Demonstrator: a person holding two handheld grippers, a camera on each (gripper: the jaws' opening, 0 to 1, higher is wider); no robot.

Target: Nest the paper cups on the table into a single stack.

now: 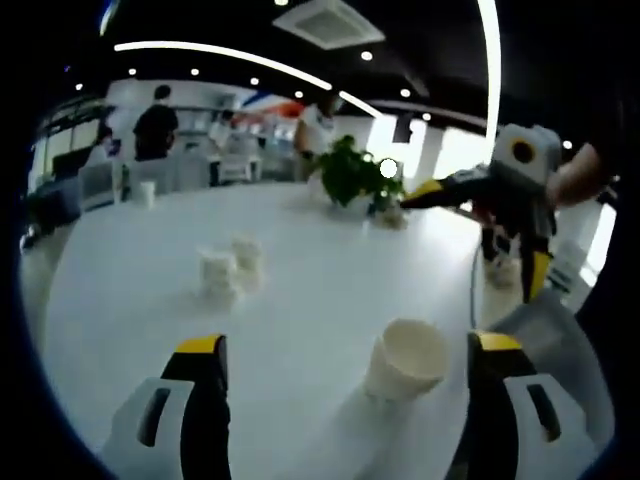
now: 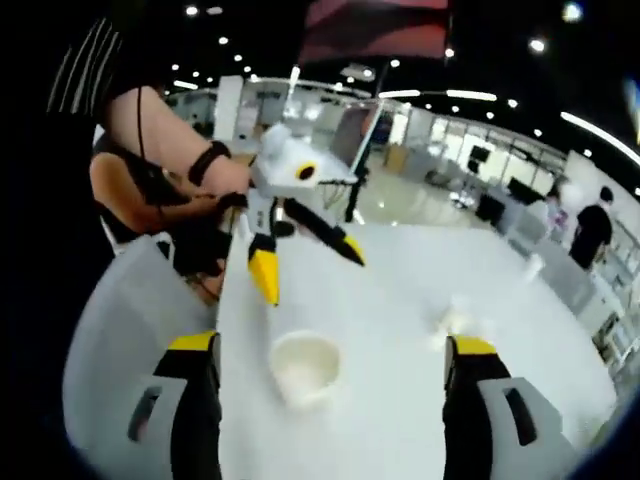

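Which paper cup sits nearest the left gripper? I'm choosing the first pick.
The large paper cup just ahead of the left gripper, close to one jaw. The two other cups stand together much farther up the table.

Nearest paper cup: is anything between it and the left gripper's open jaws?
Nothing visible. The nearest paper cup sits on bare white table just ahead of the left gripper, toward its right-hand jaw.
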